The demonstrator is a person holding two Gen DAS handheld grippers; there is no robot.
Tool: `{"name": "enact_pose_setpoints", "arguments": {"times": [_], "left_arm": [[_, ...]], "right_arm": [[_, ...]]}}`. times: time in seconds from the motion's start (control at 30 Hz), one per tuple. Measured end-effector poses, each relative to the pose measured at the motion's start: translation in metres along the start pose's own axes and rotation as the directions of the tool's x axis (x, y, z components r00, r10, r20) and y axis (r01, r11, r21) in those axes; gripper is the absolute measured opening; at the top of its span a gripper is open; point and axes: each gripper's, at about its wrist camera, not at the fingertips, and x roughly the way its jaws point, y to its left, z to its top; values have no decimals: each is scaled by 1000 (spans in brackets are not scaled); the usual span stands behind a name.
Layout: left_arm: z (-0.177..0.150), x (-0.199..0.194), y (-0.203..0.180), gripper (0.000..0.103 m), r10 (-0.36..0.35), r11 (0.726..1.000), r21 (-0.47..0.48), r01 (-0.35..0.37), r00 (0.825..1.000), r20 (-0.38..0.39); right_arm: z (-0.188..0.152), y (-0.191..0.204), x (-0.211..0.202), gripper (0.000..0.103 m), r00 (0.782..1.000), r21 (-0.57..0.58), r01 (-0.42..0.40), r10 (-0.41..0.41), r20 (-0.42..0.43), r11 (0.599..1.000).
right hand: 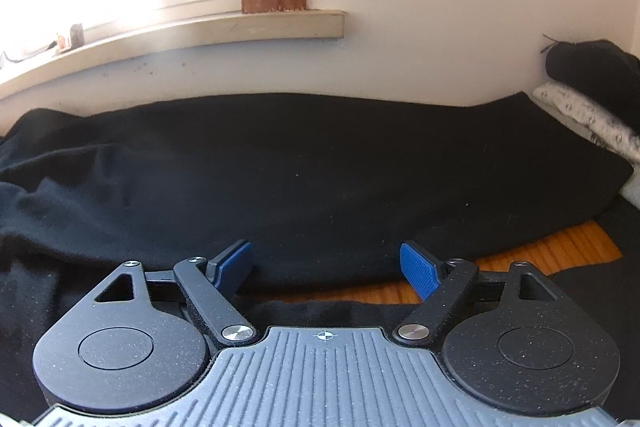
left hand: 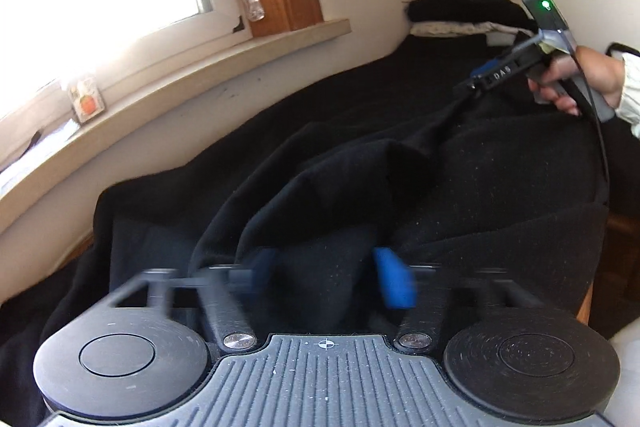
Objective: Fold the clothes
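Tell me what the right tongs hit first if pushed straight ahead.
Most likely the black cloth ahead: the open right tongs aim at its near slope, with the wall behind it. Depth is unclear.

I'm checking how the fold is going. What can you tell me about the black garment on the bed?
The black, fleece-like knit garment lies rumpled across the dark blanket-covered bed, speckled with pale lint. One part is drawn up into a taut ridge running toward the right claw, though whether that claw pinches it is unclear. Loose folds sit between the spread blue pads of the left claw, which is open and motion-blurred. Black on black hides its outline and type.
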Motion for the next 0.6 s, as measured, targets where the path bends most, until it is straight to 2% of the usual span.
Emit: {"name": "enact_pose_setpoints", "arguments": {"times": [0.07, 0.17, 0.23, 0.27, 0.37, 0.47, 0.53, 0.6], "left_arm": [[9, -5, 13, 3, 14, 999, -49, -10, 998, 63], [31, -13, 33, 2, 144, 988, -82, -134, 979, 145], [46, -11, 49, 2, 183, 980, -105, -167, 968, 170], [52, -7, 55, 2, 199, 977, -109, -182, 965, 169], [57, 14, 63, 4, 160, 984, -99, -151, 983, 91], [48, 21, 55, 12, 143, 988, -72, -139, 988, 62], [42, 20, 47, 31, 130, 990, -62, -126, 990, 61], [37, 12, 39, 43, 107, 993, -59, -102, 991, 78]], "right_arm": [[0, 0, -2, 80, 1000, 1, -2, 2, 10, 1000], [0, 1, -4, 80, 1000, -4, -4, 4, 20, 1000], [0, 1, -5, 80, 1000, -7, -8, 8, 24, 1000], [0, 0, -4, 80, 1000, -2, -13, 13, 23, 1000], [0, -2, -5, 80, 999, 14, -23, 22, 25, 1000], [-4, -1, -16, 80, 998, 15, -27, 26, 57, 1000], [-10, 0, -27, 80, 996, 16, -49, 48, 71, 999], [-17, 3, -41, 81, 996, -7, -47, 48, 80, 999]]}}
